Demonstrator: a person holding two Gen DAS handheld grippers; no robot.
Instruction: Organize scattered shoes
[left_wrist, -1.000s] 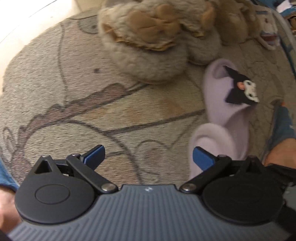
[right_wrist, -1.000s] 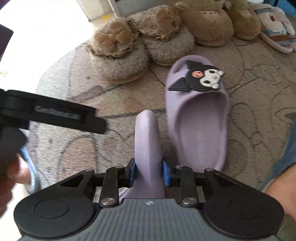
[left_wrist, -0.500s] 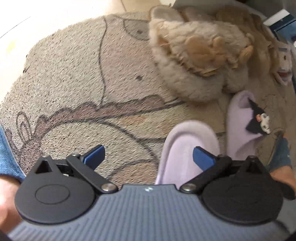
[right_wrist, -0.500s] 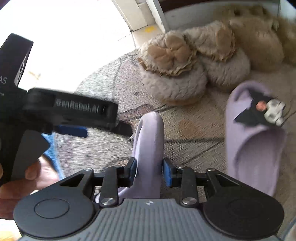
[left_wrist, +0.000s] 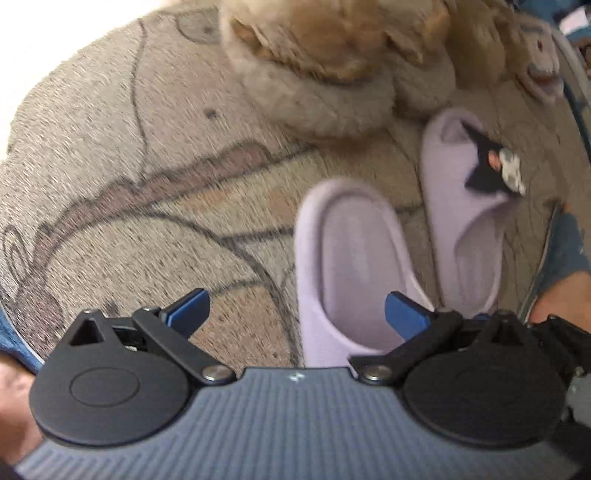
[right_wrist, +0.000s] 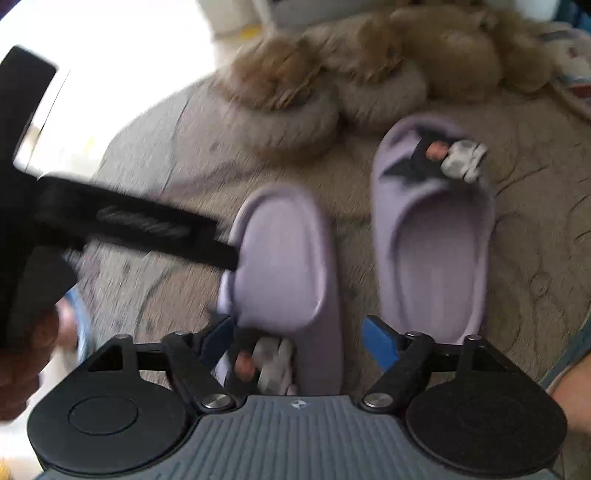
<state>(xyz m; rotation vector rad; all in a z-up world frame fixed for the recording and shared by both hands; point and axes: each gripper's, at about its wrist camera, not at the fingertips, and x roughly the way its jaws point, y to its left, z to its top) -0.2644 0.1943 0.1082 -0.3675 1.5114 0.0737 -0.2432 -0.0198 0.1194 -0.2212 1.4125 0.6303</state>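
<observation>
Nearest in the right wrist view, the right tongs (right_wrist: 295, 341) point down at the rug (right_wrist: 535, 258) with their jaws opening; a lilac slipper (right_wrist: 291, 266) lies between the blue pads, which no longer press on it. Its cartoon charm sits close to the camera, so it points the opposite way to its mate. The left tongs (left_wrist: 297, 312) are released, spread wide above the same slipper and empty. Just beside it on the right lies the second lilac slipper (right_wrist: 436, 236), its charm at the far end. Beyond them stands a row of fluffy beige slippers (right_wrist: 291, 99), touching side by side. The picture is blurred.
</observation>
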